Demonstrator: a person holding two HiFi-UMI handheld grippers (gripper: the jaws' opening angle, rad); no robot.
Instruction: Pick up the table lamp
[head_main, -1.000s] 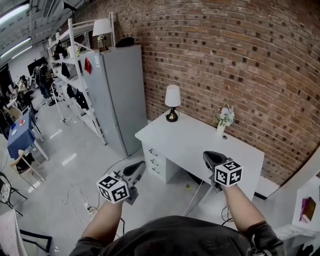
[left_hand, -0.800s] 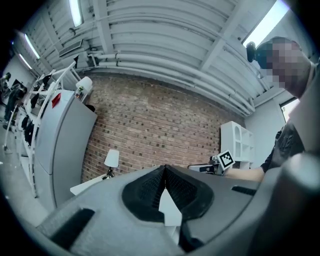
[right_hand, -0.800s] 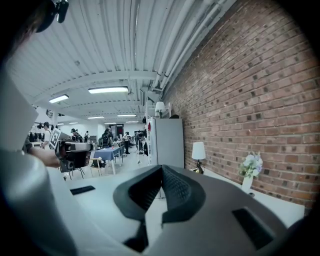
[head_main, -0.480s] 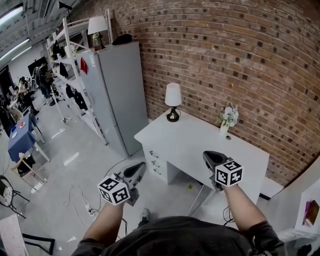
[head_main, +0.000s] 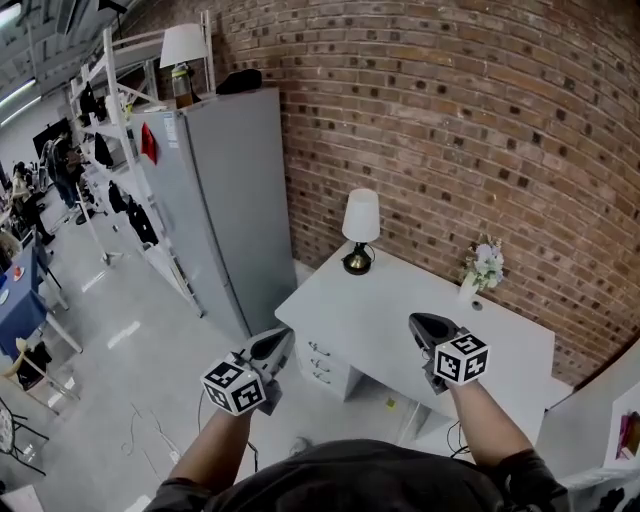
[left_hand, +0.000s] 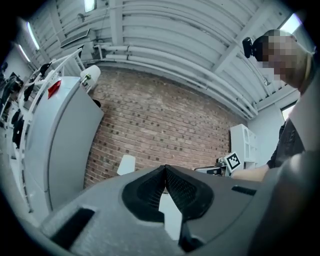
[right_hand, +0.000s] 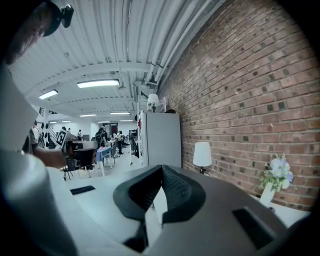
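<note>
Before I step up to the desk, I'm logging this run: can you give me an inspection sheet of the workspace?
Surface: white desk with drawers, against the brick wall, mostly bare.
Job's things: table lamp, upright at the desk's back left corner, untouched.
Clutter: vase of flowers by the wall.
Grippers: left gripper and right gripper both shut, empty, short of the lamp.
Cables: thin cable on the floor, left of the desk.
Surroundings: grey cabinet with a second lamp on top; shelving rack; people far off.
</note>
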